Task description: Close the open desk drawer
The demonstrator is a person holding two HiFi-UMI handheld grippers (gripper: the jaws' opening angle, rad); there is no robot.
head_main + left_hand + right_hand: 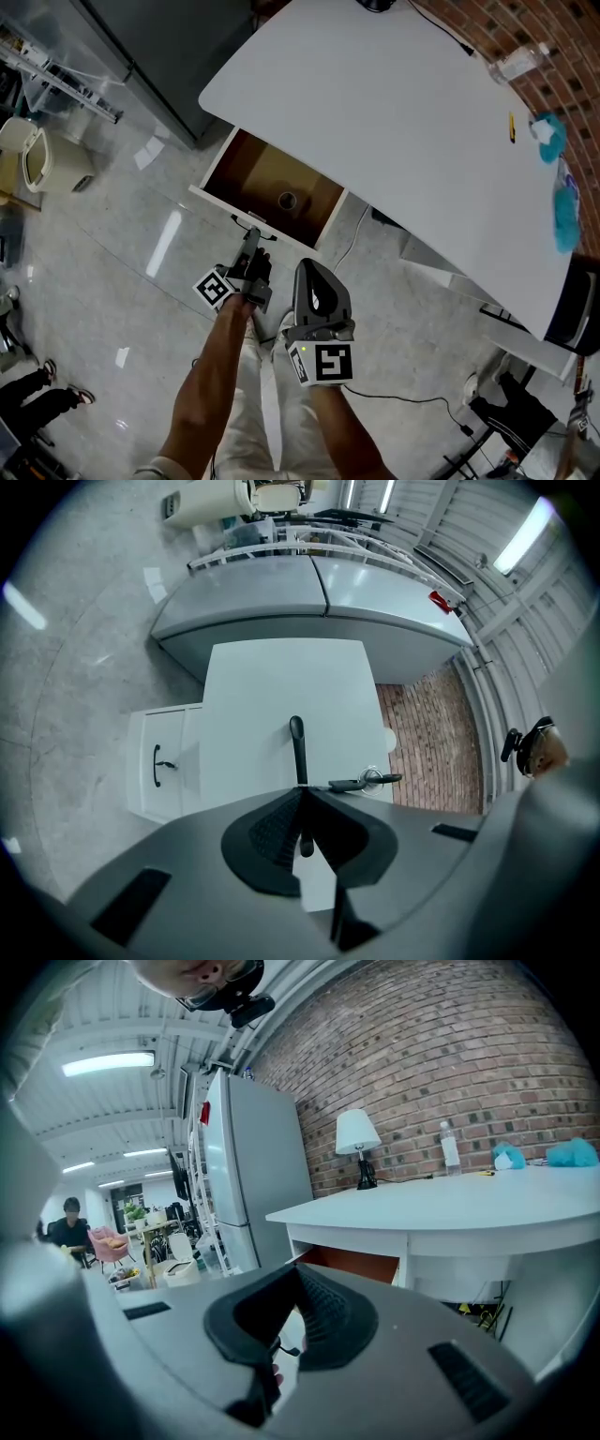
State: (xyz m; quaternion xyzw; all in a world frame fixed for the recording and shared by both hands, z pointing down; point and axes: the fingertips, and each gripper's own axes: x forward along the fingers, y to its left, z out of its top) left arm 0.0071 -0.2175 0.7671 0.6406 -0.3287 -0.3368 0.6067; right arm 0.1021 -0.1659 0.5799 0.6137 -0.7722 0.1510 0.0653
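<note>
The desk drawer (272, 183) stands pulled out from the white desk (394, 122), with its brown inside showing. Its white front (281, 700) carries a black bar handle (297, 745) and a key (366, 782) in the lock. My left gripper (251, 246) (300, 797) is at the drawer front, shut on that handle, which runs between its pads. Just to the right and a little further back, my right gripper (309, 272) (298, 1277) points at the desk, shut and holding nothing. From the right gripper view the open drawer (352, 1262) shows orange-brown under the desk top.
A lamp (356, 1143), a bottle (450, 1152) and blue cloths (561, 192) sit on the desk. A tall grey cabinet (159, 56) stands left of it. A second white front with a black handle (157, 764) is nearby. A cable (394, 398) lies on the floor.
</note>
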